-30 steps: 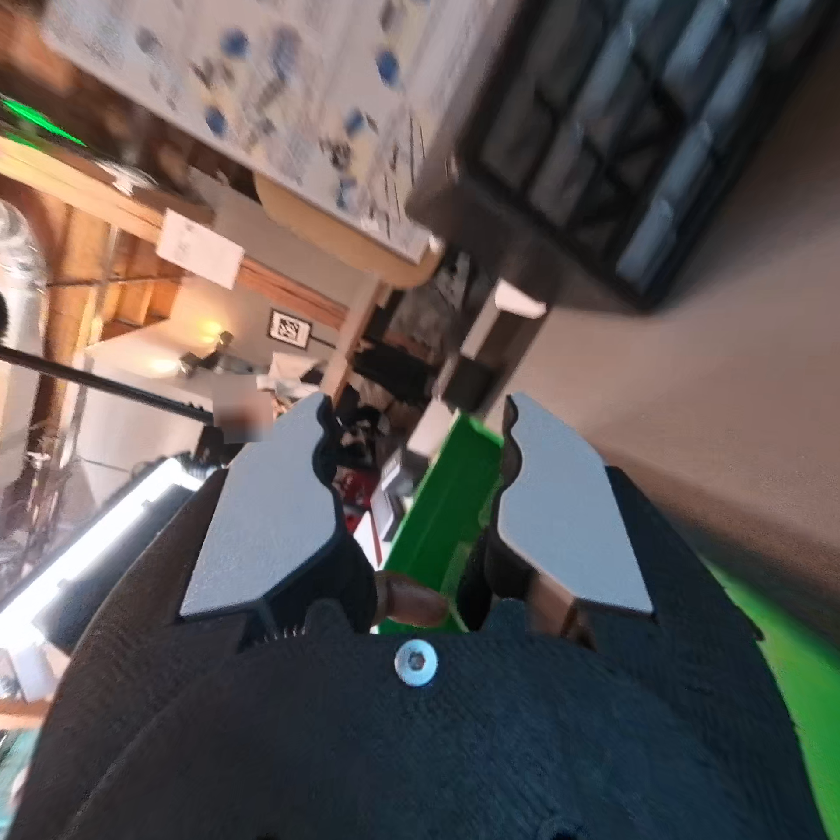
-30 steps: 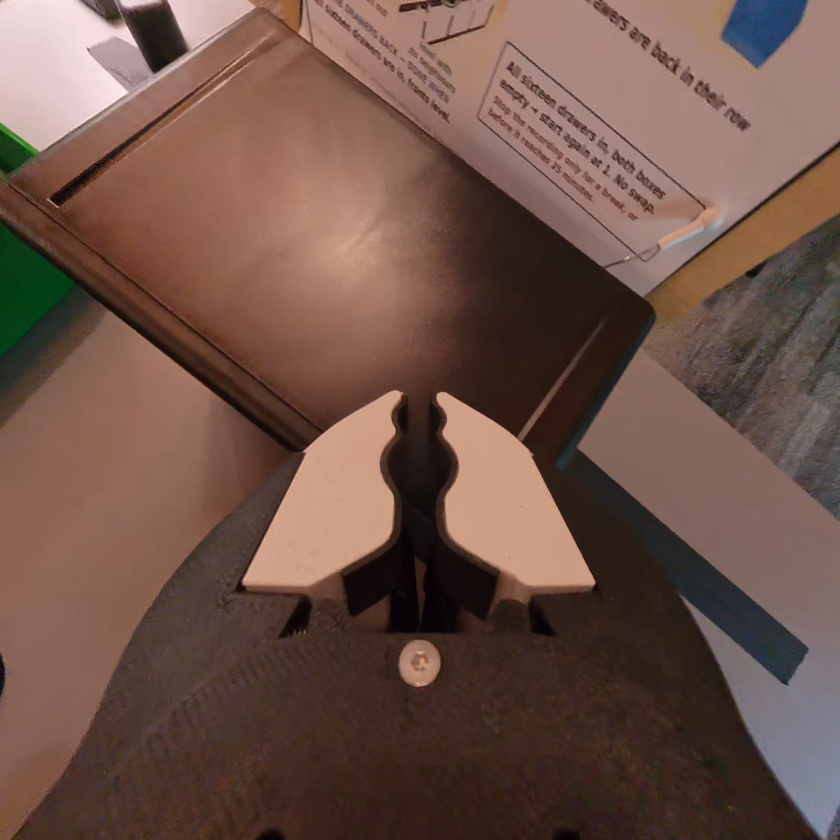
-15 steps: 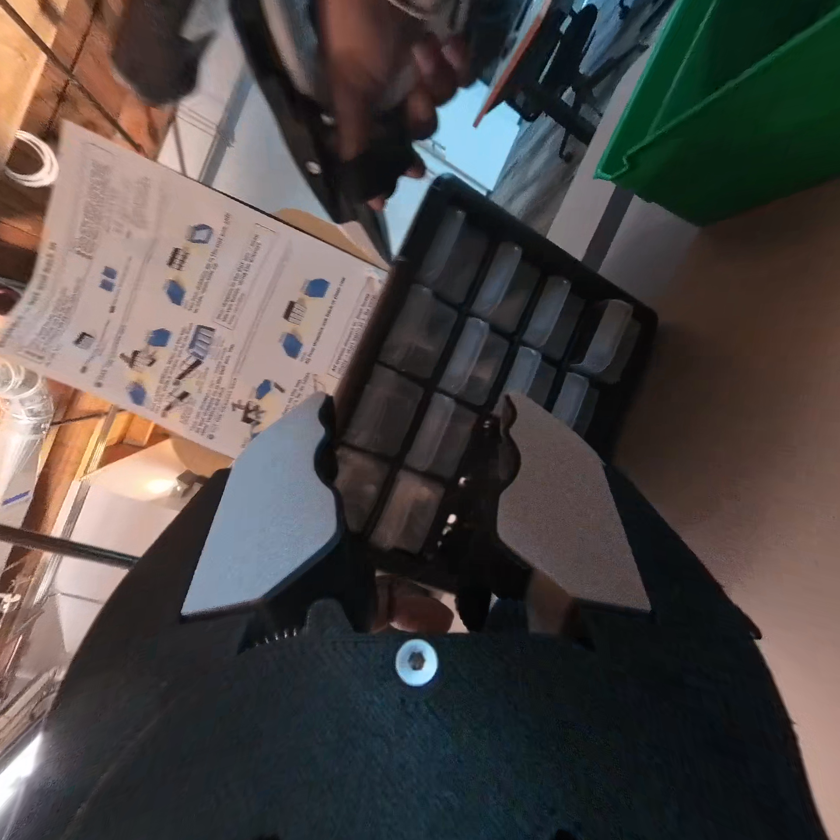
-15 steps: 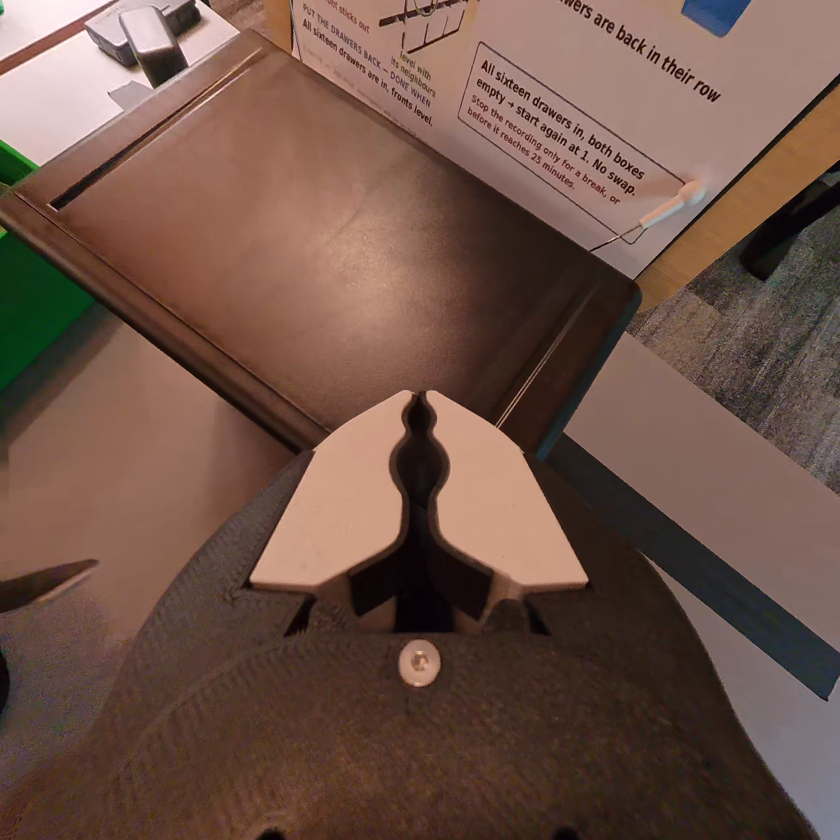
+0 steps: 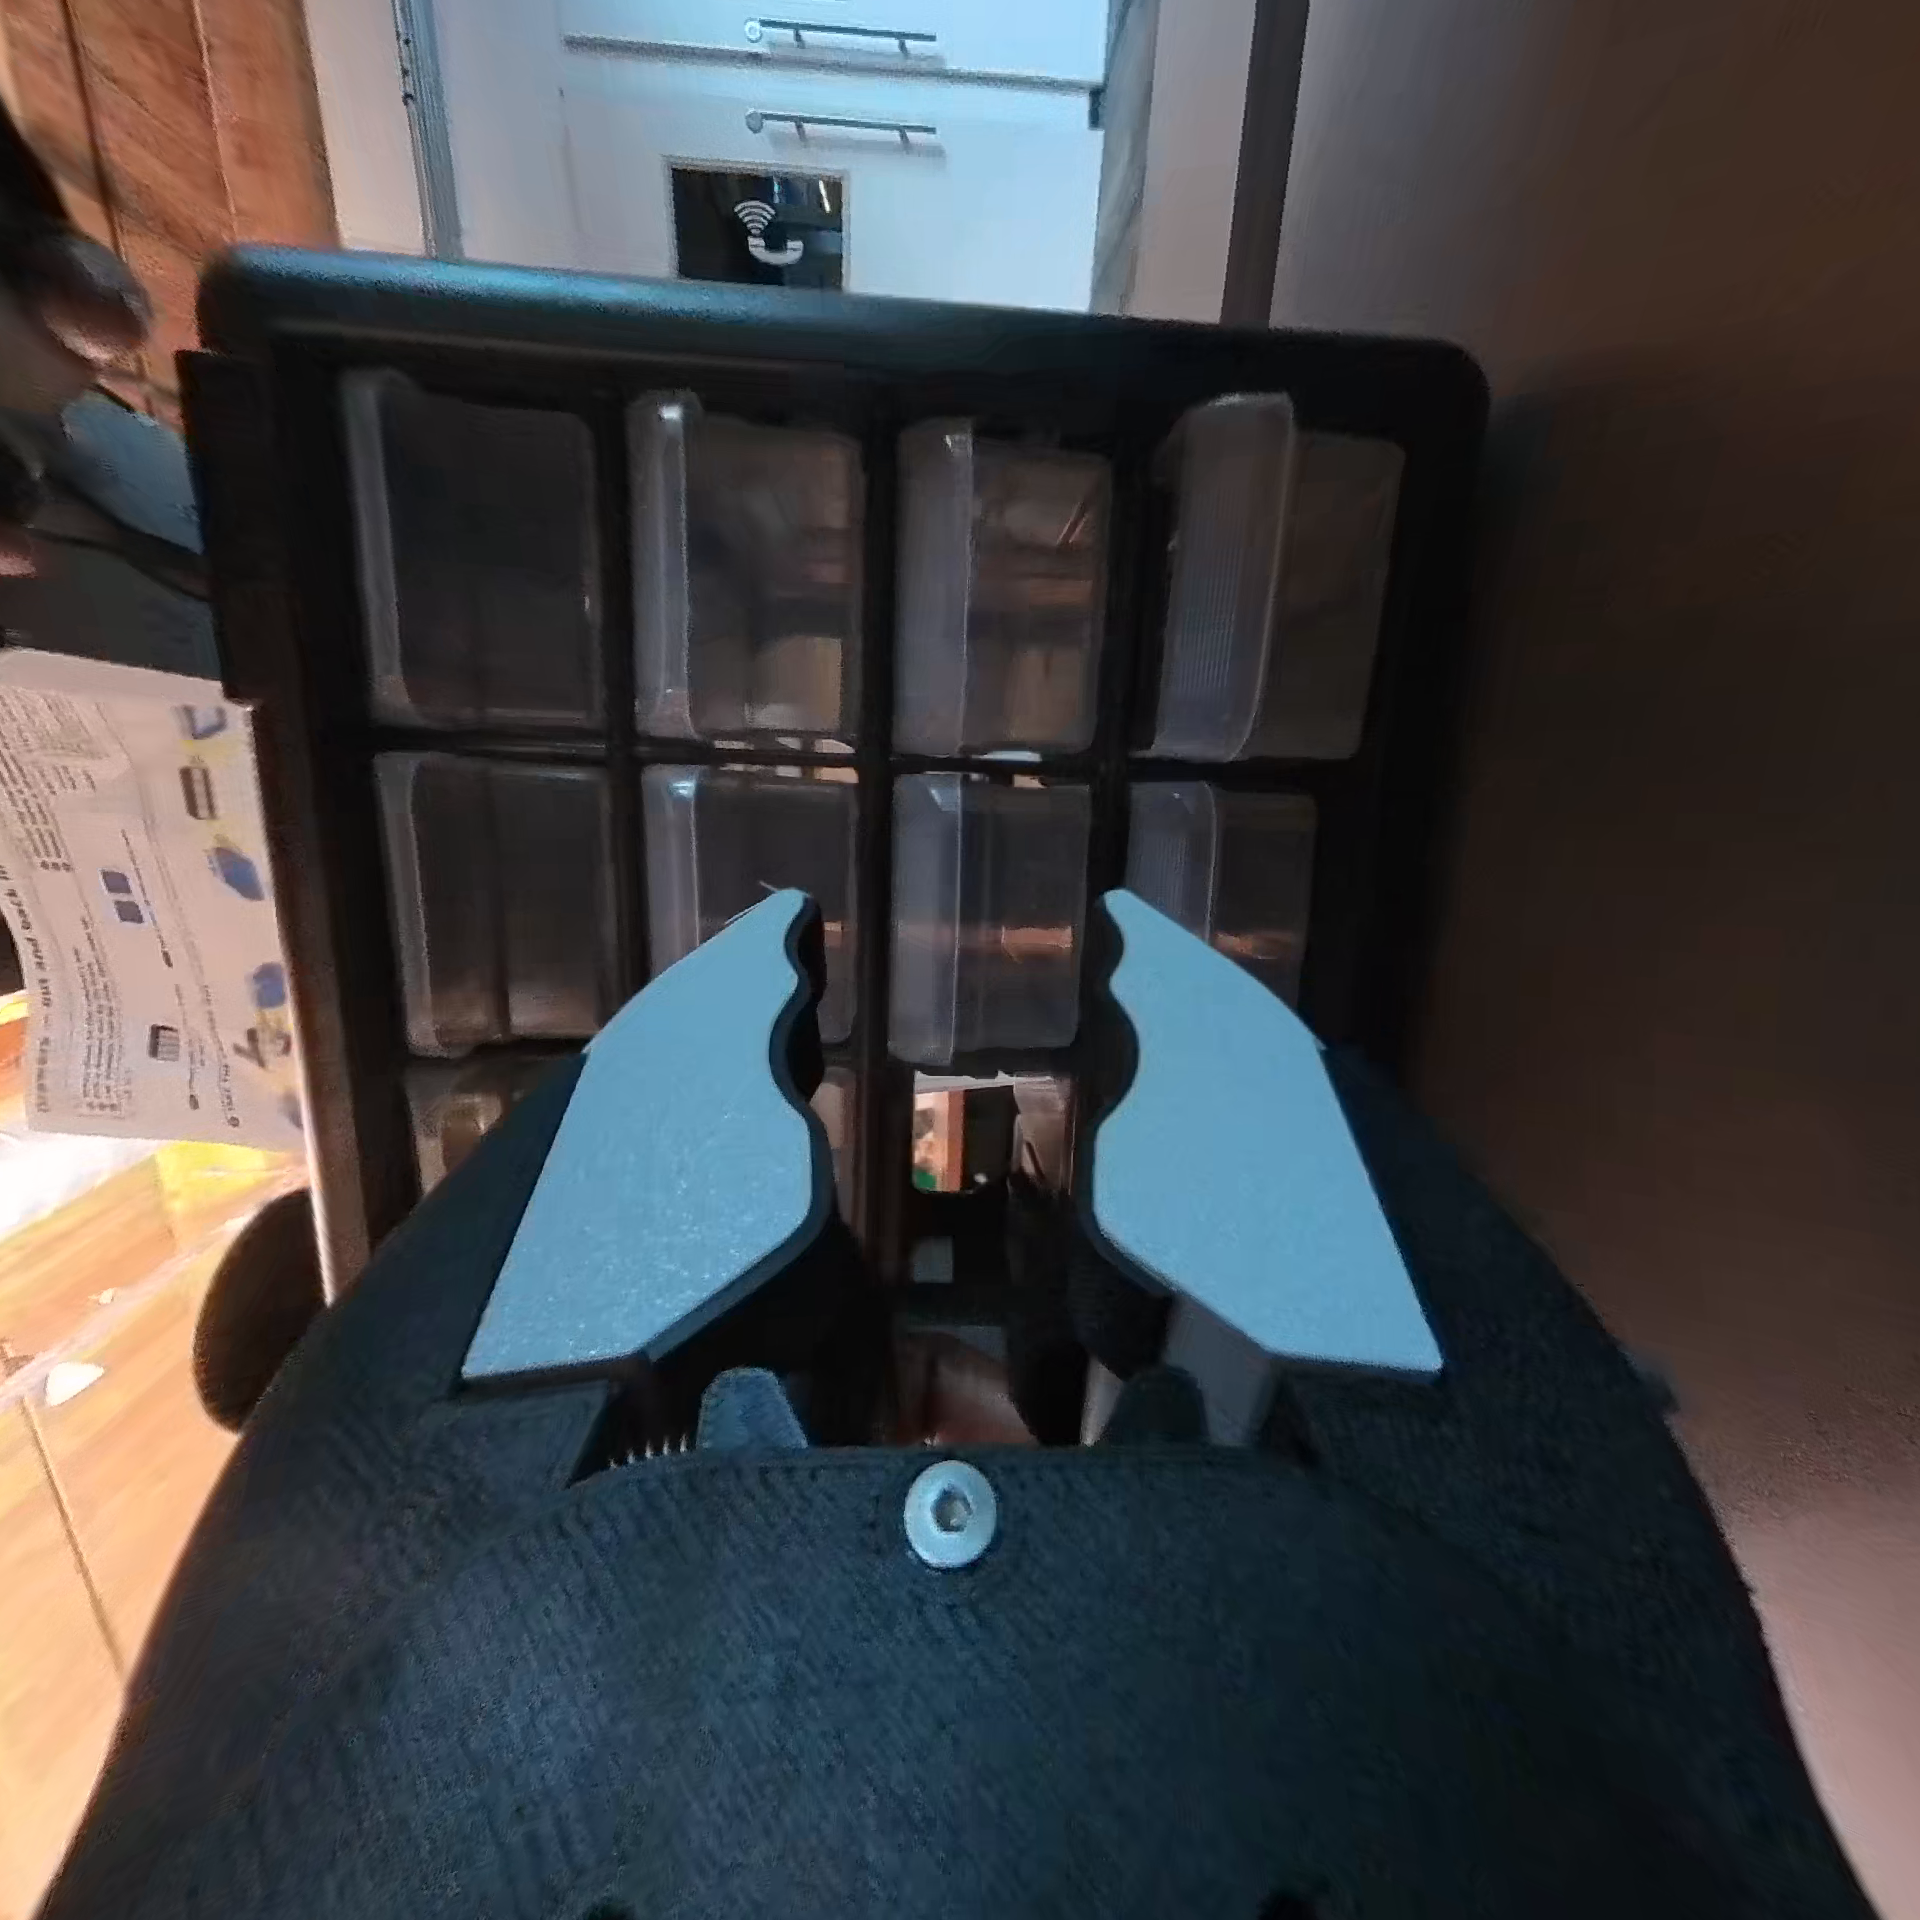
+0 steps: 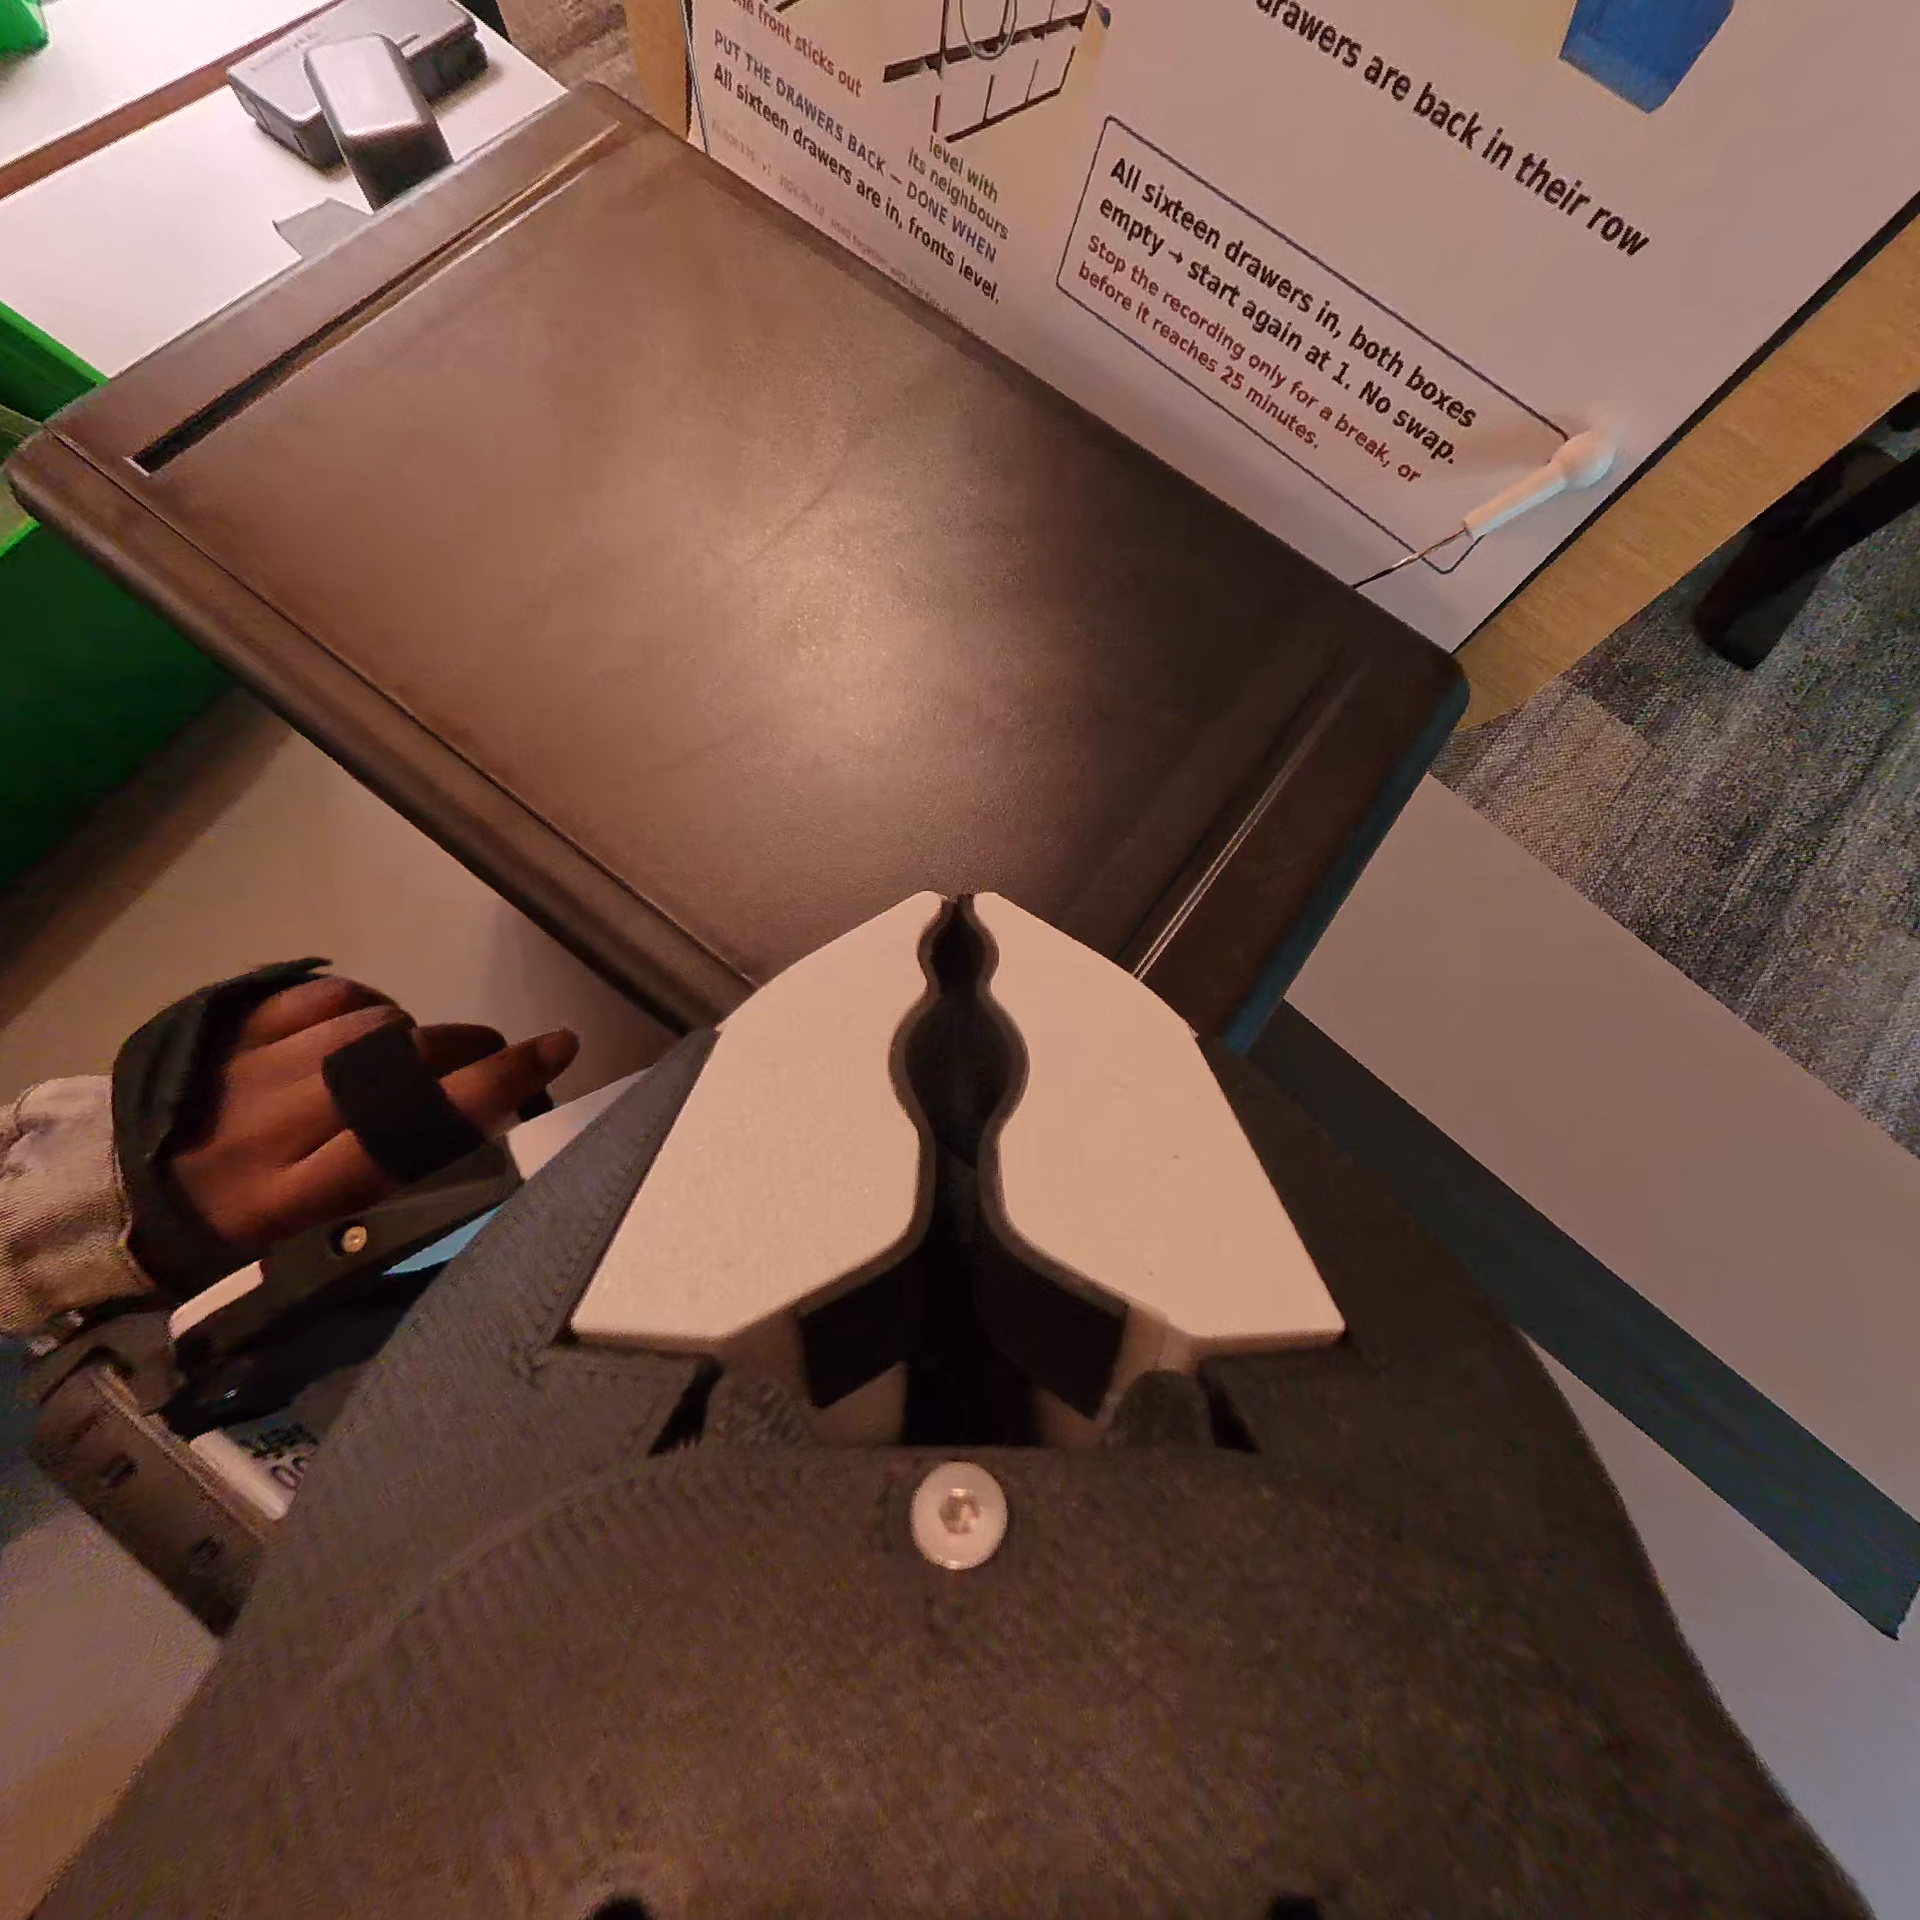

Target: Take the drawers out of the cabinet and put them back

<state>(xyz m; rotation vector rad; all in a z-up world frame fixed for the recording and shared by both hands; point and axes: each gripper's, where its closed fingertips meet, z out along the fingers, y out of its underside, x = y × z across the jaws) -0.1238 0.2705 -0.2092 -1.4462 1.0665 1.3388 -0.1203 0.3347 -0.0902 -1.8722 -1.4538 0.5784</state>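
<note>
The black cabinet (image 5: 873, 727) fills the left wrist view, rolled on its side, with several clear drawers in its grid. My left gripper (image 5: 956, 925) is open and empty, close in front of a clear drawer (image 5: 987, 914). The slot beside it (image 5: 987, 1132) looks see-through. One corner drawer (image 5: 1247, 571) sticks out a little. In the right wrist view I look down on the cabinet's dark top (image 6: 779, 571). My right gripper (image 6: 961, 904) is shut and empty over its near corner. The hand holding the left gripper (image 6: 312, 1122) shows at lower left.
A white instruction poster (image 6: 1351, 208) stands behind the cabinet. A green bin (image 6: 62, 675) sits to the left. Dark tape (image 6: 1558, 1299) runs across the grey table on the right. Black devices (image 6: 353, 83) lie on a far table. Carpet (image 6: 1714, 779) lies beyond the table's edge.
The left view has swung from the room onto the cabinet's front and come closer. The right gripper has closed fully and drawn back a little. The left hand has come into the right view.
</note>
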